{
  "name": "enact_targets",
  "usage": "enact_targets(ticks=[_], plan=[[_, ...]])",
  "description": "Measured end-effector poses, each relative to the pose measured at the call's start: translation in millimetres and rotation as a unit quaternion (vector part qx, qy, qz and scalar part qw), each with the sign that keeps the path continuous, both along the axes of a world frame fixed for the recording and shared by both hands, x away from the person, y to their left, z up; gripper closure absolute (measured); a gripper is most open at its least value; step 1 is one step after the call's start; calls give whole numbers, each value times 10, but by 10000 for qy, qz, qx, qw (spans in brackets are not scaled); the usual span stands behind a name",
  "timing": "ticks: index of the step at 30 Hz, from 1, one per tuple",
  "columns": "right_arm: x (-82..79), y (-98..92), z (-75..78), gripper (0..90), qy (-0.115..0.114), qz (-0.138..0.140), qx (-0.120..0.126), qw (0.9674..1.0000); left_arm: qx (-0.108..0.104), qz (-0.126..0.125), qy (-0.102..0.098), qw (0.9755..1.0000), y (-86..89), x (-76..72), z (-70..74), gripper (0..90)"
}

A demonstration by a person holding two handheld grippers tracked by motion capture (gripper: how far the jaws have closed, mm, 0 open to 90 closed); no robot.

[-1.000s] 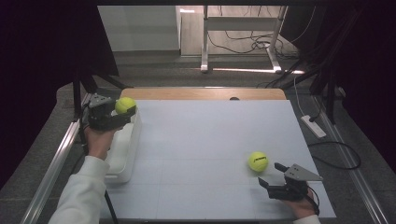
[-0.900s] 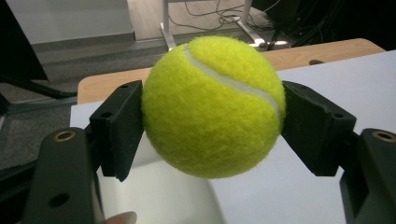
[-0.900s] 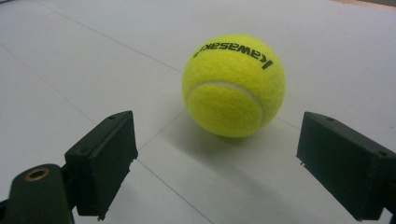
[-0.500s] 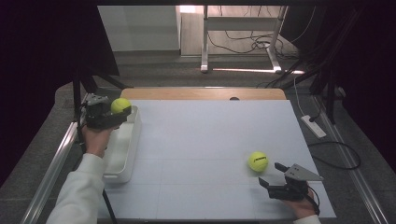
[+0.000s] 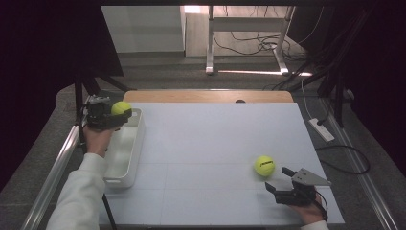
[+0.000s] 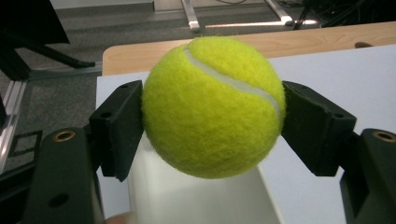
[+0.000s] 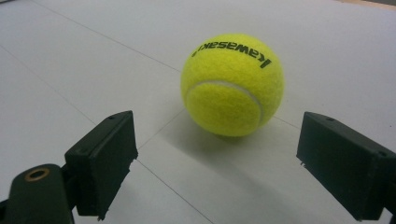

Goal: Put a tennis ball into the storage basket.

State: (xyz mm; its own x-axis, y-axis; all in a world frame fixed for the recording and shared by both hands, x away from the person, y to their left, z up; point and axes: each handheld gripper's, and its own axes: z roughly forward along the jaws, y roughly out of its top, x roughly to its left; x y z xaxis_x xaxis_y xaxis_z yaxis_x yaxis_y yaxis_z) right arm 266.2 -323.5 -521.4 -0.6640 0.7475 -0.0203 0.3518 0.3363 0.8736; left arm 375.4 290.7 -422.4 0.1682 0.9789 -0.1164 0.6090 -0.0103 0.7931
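My left gripper is shut on a yellow tennis ball, held above the far end of a white bin at the table's left edge. A second tennis ball, with black lettering on it, rests on the white table at the front right. My right gripper stands open just short of that ball, with the ball beyond its fingertips and not touched.
A wooden strip runs along the table's far edge. A metal rail runs along the table's left side. A power strip and cables lie on the floor at the right. A desk frame stands beyond the table.
My left gripper has carried the ball a little to the left and downward over the bin. The right gripper and its ball have stayed where they were.
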Motion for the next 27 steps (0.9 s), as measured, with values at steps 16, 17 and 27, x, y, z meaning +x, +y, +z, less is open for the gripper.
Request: enact_targets(ticks=[16,17,27], plan=[[-4,-7,0,118,1,1,-6,10000,-27,-23,415,9991,-3,150,-145,263],[-4,-8,0,118,1,-2,-6,10000,-25,-25,432,9991,0,155,-151,263],[-5,-5,0,118,3,1,-19,10000,119,-30,686,9976,4,210,-229,263]])
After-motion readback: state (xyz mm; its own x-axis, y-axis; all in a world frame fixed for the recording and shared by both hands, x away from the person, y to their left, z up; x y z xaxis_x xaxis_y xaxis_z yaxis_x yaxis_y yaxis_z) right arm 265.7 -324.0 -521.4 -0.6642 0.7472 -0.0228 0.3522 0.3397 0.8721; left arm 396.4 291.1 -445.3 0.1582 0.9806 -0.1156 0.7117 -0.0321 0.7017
